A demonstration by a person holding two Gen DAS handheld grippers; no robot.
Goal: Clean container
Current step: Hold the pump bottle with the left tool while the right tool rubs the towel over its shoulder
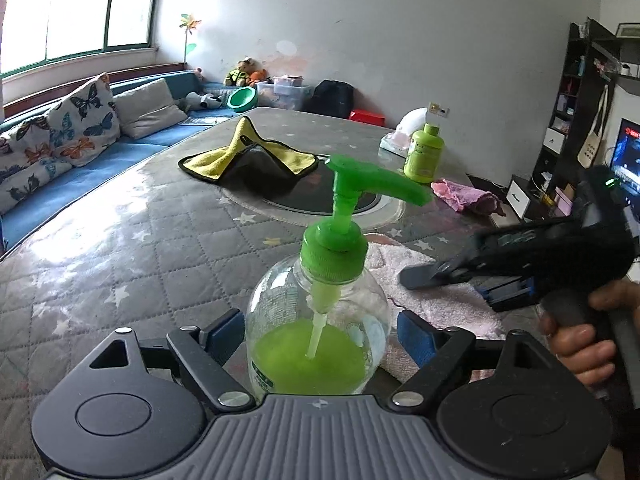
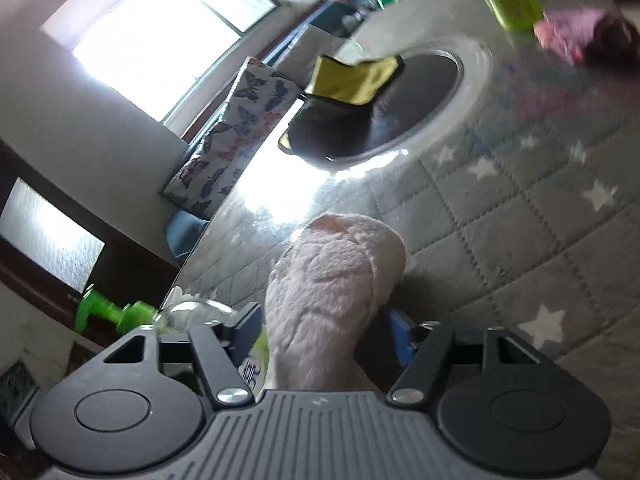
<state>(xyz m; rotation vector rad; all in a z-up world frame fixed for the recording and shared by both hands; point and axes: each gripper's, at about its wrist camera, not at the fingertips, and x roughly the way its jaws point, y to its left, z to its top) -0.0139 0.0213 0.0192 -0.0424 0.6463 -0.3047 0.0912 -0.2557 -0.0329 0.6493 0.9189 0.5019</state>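
Note:
My left gripper is shut on a clear pump bottle with a green pump head and green liquid in its lower part. It holds the bottle upright over the table. My right gripper is shut on a pale pink fluffy cloth, which bulges forward between its blue pads. In the left wrist view the right gripper is to the bottle's right, tilted, with the pink cloth below it. The bottle shows at the lower left of the right wrist view.
The table has a grey quilted cover with white stars. A yellow and black cloth lies on a round glass turntable. A green bottle, a tissue pack and a darker pink cloth are at the far right.

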